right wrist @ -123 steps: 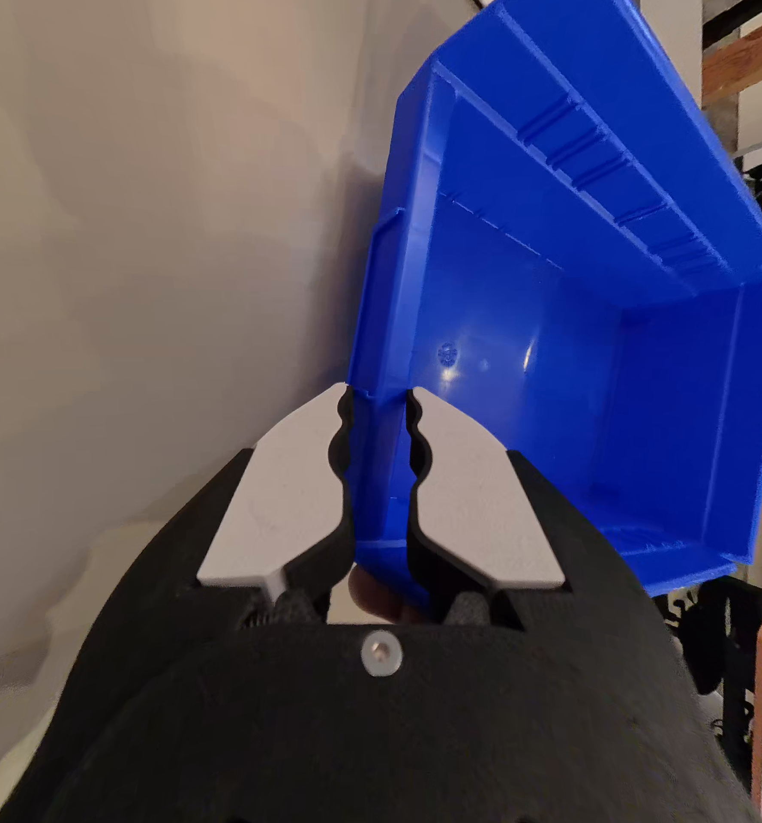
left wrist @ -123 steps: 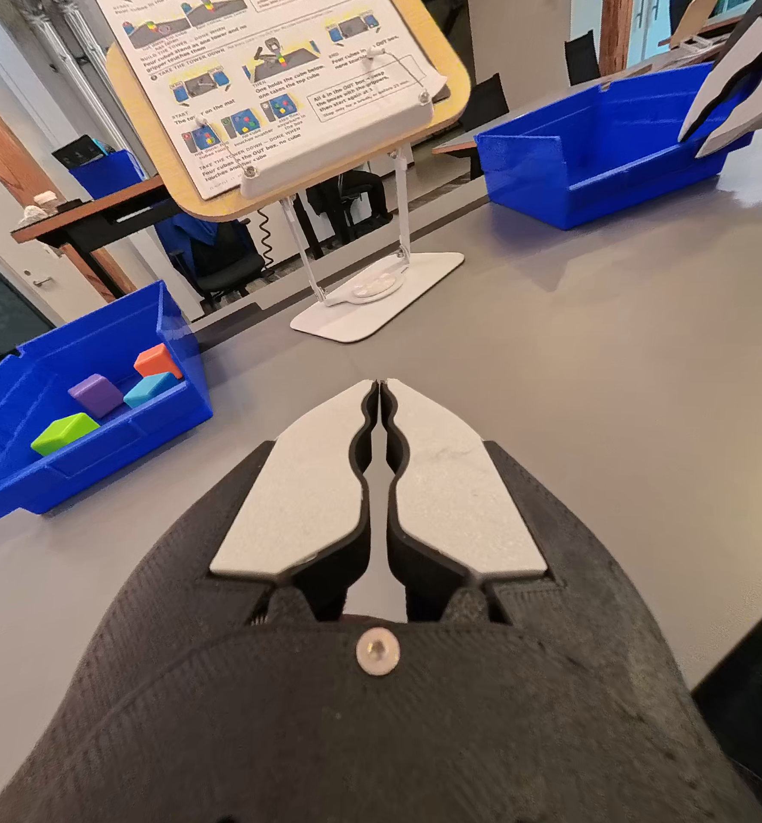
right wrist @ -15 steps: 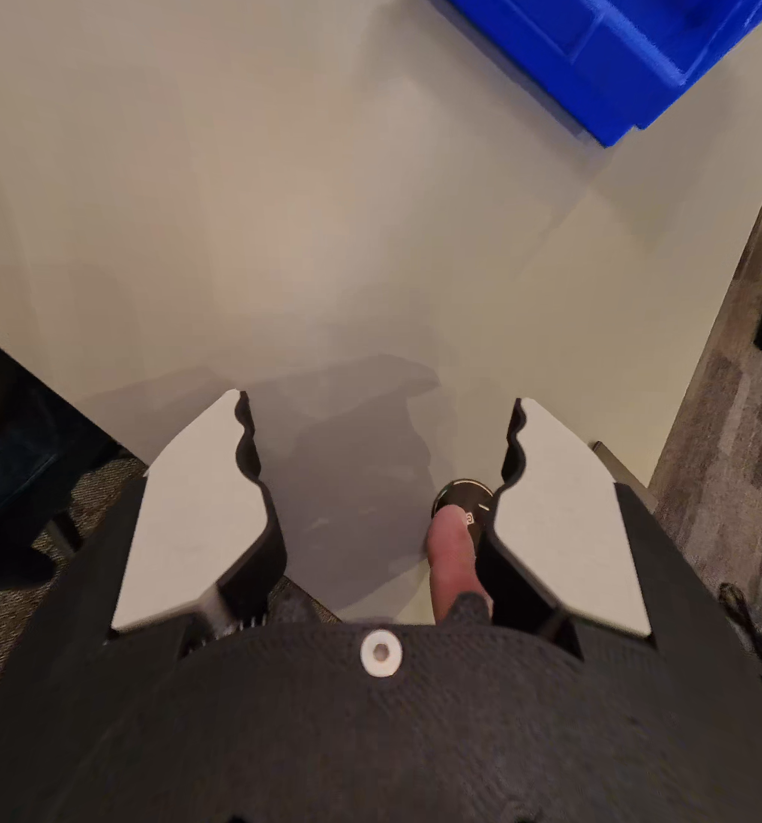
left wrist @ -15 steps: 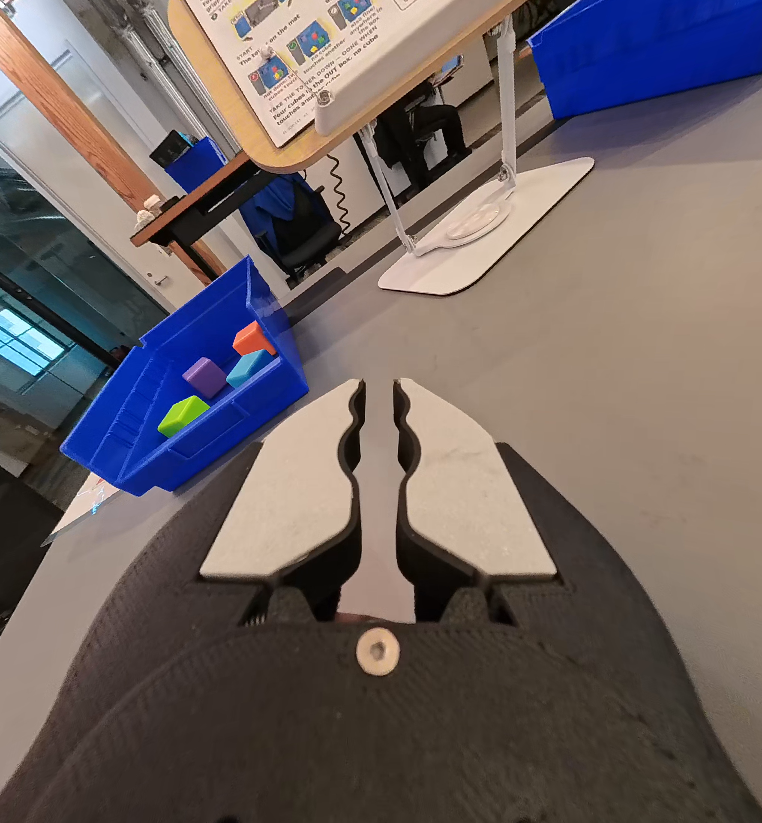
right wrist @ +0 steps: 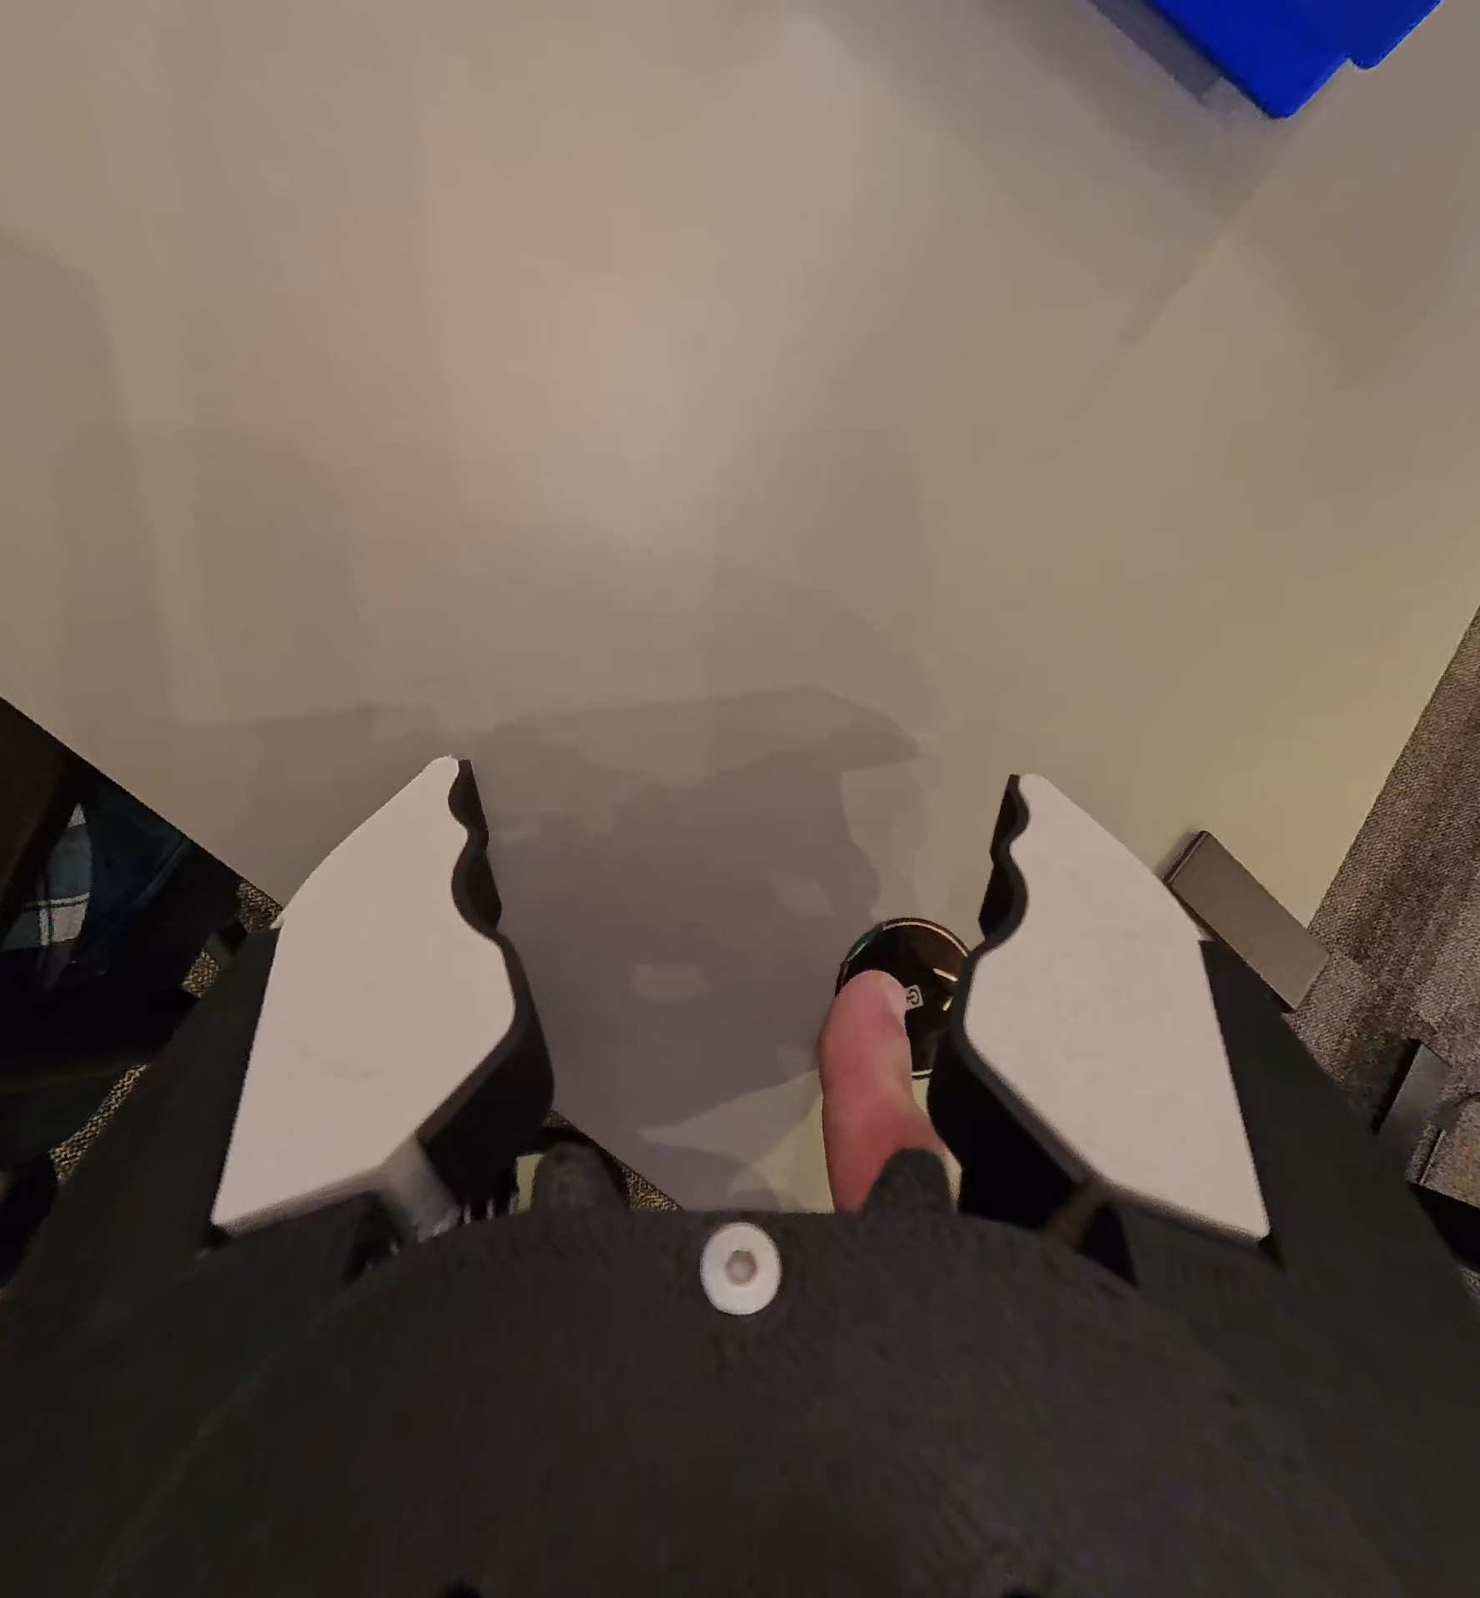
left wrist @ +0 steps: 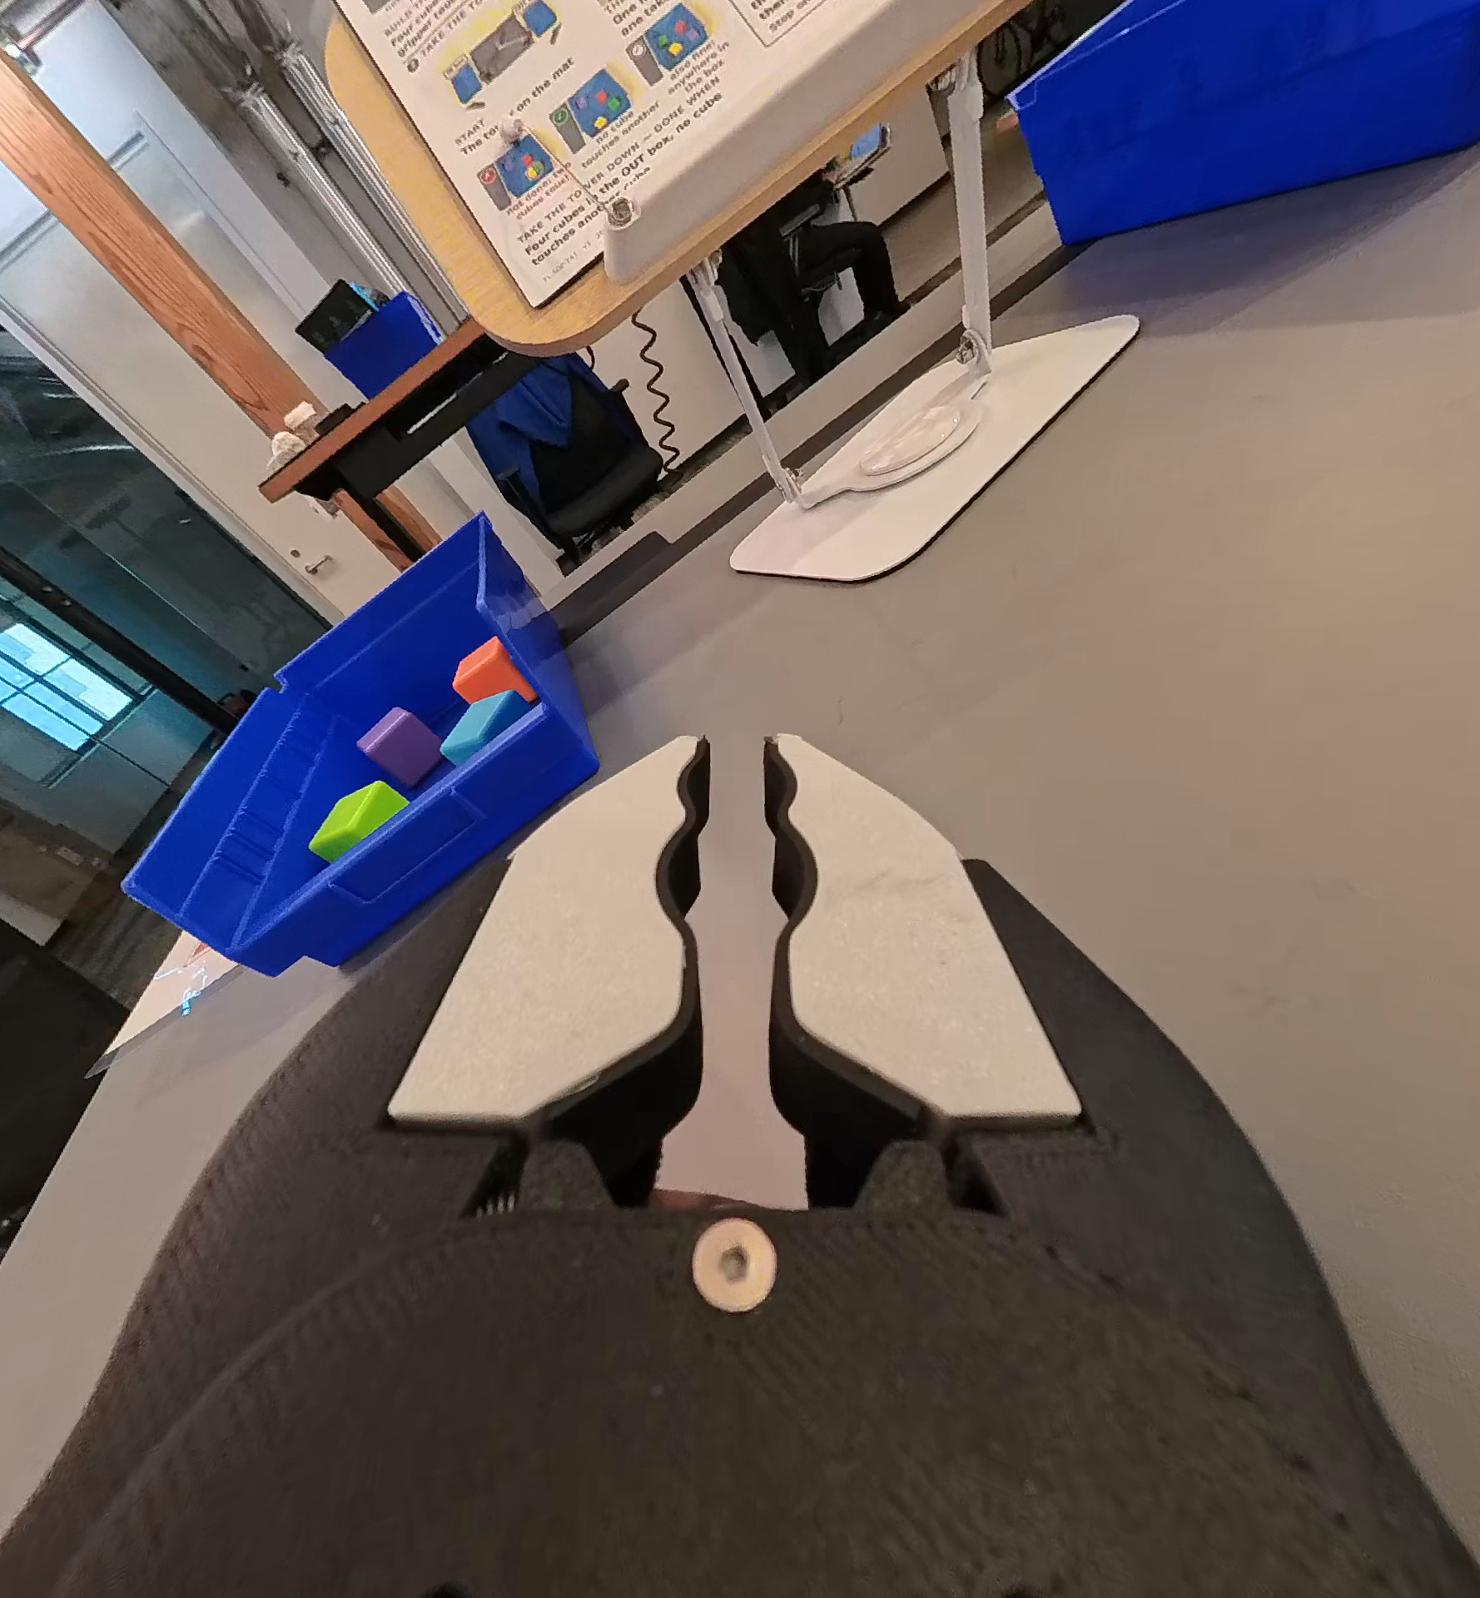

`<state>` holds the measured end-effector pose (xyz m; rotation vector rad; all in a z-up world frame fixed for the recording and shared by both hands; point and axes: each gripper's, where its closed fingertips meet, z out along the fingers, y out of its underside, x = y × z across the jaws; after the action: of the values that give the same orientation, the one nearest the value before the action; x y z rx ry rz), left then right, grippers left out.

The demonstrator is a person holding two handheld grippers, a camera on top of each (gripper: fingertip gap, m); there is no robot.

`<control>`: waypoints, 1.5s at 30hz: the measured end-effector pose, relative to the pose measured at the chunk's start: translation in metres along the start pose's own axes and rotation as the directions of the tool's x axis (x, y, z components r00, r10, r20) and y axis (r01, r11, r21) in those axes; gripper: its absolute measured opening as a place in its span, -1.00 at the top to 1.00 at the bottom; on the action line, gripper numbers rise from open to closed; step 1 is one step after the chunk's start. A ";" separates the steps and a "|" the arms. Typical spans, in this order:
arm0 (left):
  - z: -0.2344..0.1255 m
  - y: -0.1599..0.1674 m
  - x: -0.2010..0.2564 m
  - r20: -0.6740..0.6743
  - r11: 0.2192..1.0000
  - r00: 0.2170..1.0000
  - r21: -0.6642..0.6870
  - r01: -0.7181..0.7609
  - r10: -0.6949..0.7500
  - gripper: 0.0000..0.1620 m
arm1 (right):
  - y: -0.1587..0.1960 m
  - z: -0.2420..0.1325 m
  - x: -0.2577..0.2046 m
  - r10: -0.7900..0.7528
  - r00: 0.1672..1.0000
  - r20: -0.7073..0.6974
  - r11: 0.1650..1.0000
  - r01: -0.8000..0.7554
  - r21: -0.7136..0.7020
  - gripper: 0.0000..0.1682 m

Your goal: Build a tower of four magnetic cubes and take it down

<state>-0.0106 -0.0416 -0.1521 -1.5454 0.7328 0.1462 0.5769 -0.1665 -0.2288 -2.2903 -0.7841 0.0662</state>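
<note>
Four cubes lie loose in a blue bin at the left side of the grey worktop: an orange cube at the far end, a light blue cube just in front of it and touching it, a purple cube beside the light blue one, and a green cube nearest the bin's low front lip, apart from the others. None of them is stacked.

The left gripper hovers over the bare worktop, pointing past the right-hand side of that bin; the cubes sit ahead and to the left of its tips, near but not between them. Its fingers stand almost together, with only a narrow slot between them and nothing in it.

Beyond the left gripper, a white stand on the worktop carries a tilted board with a printed instruction sheet. A second blue bin sits at the far right.

The right gripper looks straight down at the worktop near its corner, its fingers spread wide with nothing held. No cube shows in this view. A person's finger rests on a round black dial just inside the right-hand finger. A corner of the second bin shows at the top right edge, well away from the tips.
</note>
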 end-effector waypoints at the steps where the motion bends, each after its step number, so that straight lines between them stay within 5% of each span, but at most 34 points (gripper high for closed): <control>1: 0.000 -0.001 0.000 -0.001 1.000 1.000 0.001 -0.001 0.001 0.86 | -0.001 -0.001 0.000 -0.009 1.000 0.000 1.000 0.009 0.004 -0.33; 11: 0.000 -0.005 0.001 -0.006 1.000 1.000 -0.005 -0.022 0.022 0.86 | -0.011 -0.004 -0.002 -0.060 0.998 -0.006 0.990 0.061 0.130 -0.37; 21: 0.001 -0.004 -0.001 0.010 1.000 1.000 -0.018 -0.023 0.023 0.86 | -0.002 -0.001 0.005 0.060 0.998 0.019 0.995 -0.061 0.081 -0.41; 45: 0.004 0.008 0.005 0.012 1.000 1.000 -0.017 -0.015 0.015 0.86 | 0.011 0.008 0.003 0.082 0.995 0.052 0.995 -0.084 0.048 -0.32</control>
<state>-0.0098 -0.0394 -0.1621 -1.5539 0.7356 0.1729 0.5830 -0.1660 -0.2411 -2.2806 -0.7043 0.1797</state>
